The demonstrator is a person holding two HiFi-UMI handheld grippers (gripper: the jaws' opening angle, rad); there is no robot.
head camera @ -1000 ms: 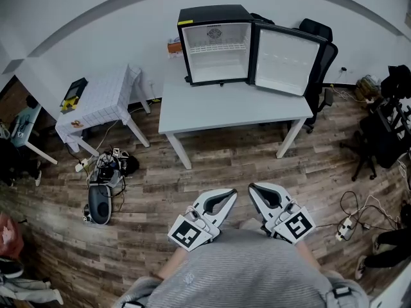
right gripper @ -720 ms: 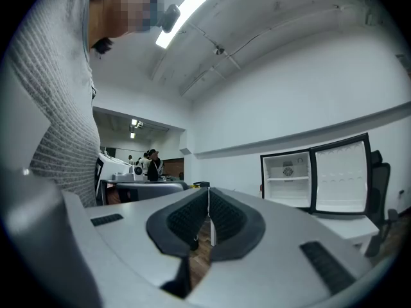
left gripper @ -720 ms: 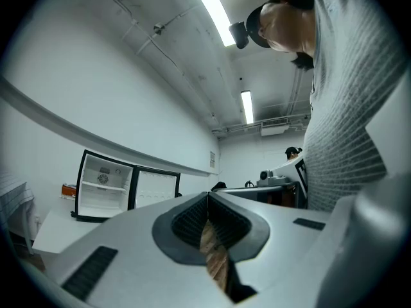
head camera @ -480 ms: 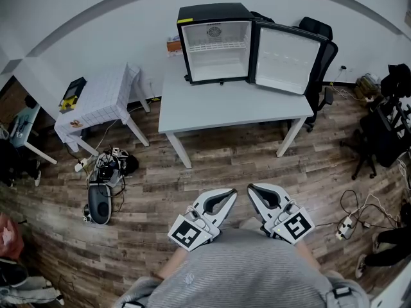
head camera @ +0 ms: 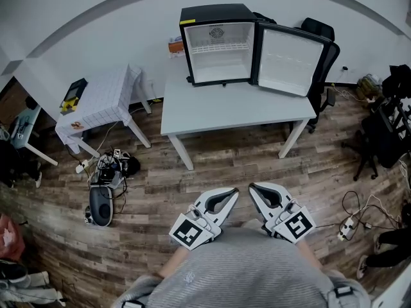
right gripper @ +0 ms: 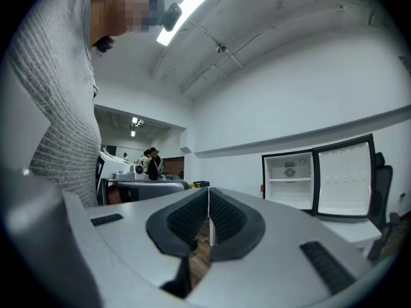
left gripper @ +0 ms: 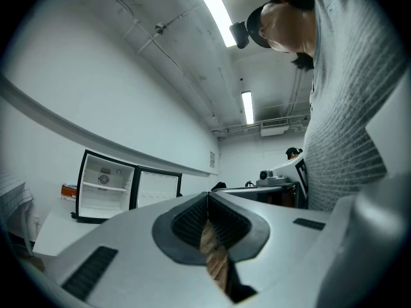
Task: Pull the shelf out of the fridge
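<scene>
Left tongs (head camera: 234, 192), right tongs (head camera: 252, 187) over plank floor (head camera: 212, 162); grey table (head camera: 231, 108), fridge (head camera: 218, 13) beyond.

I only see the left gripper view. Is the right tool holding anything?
Observer: No, the right tool has its jaws shut on nothing.
Operator: What lies ahead on my left?
Observer: A tangle of cables and a dark round device lie on the wood floor, left of the grey rectangular table.
Operator: And on my right?
Observer: A white power strip lies on that floor.
</scene>
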